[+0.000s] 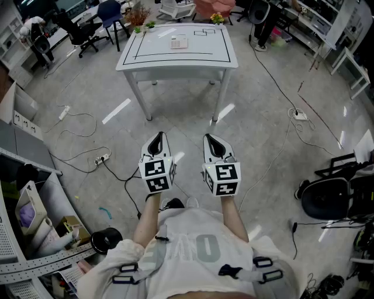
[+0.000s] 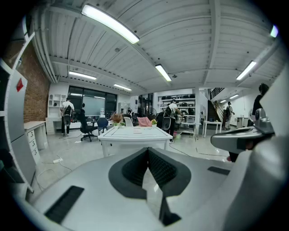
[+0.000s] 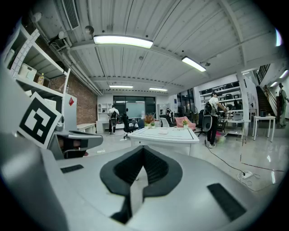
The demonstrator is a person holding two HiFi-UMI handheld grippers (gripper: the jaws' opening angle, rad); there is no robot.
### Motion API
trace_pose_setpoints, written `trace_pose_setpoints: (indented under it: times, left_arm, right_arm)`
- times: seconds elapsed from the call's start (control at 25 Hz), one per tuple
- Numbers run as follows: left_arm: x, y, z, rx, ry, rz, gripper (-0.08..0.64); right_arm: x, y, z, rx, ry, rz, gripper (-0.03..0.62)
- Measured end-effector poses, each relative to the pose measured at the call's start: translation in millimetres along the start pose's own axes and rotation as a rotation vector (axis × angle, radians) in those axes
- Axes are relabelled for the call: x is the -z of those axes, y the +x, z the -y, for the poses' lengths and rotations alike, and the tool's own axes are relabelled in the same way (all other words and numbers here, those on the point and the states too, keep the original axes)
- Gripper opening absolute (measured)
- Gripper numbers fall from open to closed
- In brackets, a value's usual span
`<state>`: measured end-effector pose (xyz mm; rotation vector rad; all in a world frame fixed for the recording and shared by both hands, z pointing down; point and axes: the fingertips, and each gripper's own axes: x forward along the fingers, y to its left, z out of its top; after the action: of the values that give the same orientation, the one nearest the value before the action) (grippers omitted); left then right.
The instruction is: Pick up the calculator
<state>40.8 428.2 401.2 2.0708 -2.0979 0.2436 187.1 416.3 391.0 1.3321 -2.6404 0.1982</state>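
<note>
The calculator (image 1: pixel 179 42), small and pale, lies on the white table (image 1: pixel 175 63) far ahead of me, inside a black taped outline. It shows as a small flat shape (image 2: pixel 137 131) in the left gripper view and again (image 3: pixel 163 131) in the right gripper view. My left gripper (image 1: pixel 157 138) and right gripper (image 1: pixel 210 139) hang side by side over the grey floor, well short of the table and pointing toward it. The left gripper's (image 2: pixel 148 150) black ribbed pads meet at the tip with nothing between them. The right gripper (image 3: pixel 143 148) is likewise shut and empty.
Cables and a power strip (image 1: pixel 103 157) trail across the floor to the left, and another cable runs right to a socket block (image 1: pixel 300 115). Office chairs (image 1: pixel 111 14) stand behind the table. A black chair base (image 1: pixel 333 195) sits at right, shelving (image 1: pixel 35 216) at left. Small plants (image 1: pixel 217 18) line the table's far edge.
</note>
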Motion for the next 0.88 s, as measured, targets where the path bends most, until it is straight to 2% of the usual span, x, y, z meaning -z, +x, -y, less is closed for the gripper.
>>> trace_pose_setpoints:
  times: [0.28,0.6,0.76,0.88]
  left_arm:
    - [0.2,6.9,-2.3,0.017,-0.017,0.001,0.02]
    - [-7.0,22.4,-1.7,0.029,-0.002,0.013,0.02]
    - [-6.4,29.9,-8.1,0.027,-0.021,0.028,0.021]
    - [-9.1,43.6,-17.8,0.012,-0.01,0.032,0.02]
  right_arm:
    - [0.1,8.6,2.1,-0.012,-0.006,0.0,0.005]
    - [-4.3,23.6,17.6,0.002,0.034,0.024,0.005]
    - [-0.1,31.2,25.5,0.001,0.055,0.013,0.005]
    - [-2.4,42.2,33.0,-0.006,0.03,0.013,0.005]
